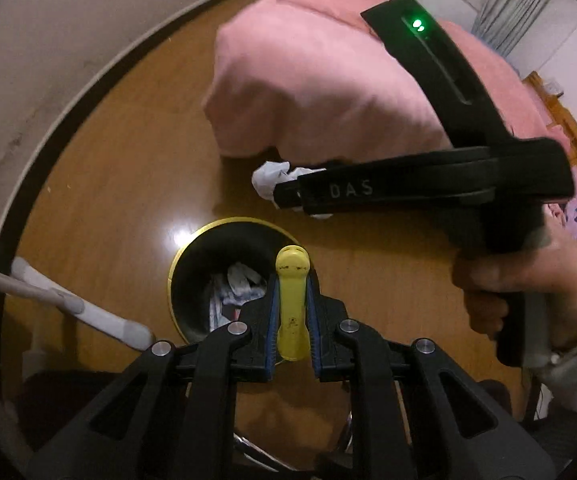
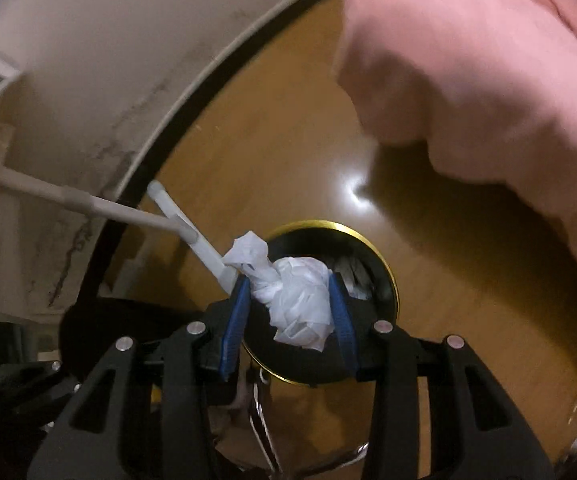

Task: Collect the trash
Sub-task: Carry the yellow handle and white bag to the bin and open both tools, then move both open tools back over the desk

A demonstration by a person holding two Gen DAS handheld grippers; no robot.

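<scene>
left wrist view: the left tool (image 1: 292, 312) is clenched on a stiff, light yellow plastic piece (image 1: 291, 300), gripped mid-length, right above the bin (image 1: 224, 226) on the floor; the right tool (image 2: 292, 304) pinches a soft, weightless paper wad (image 2: 294, 296) at its bulk, over the bin's near rim; both would drop easily.

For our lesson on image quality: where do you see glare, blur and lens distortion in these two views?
Left wrist view: a white glare spot on the floor beside the bin; the pink bedding is soft with blur; the wall edge bows into a curve. Right wrist view: glare on the floor above the bin, strongly smeared bedding, dark shadow beneath it, black fisheye corners.
</scene>
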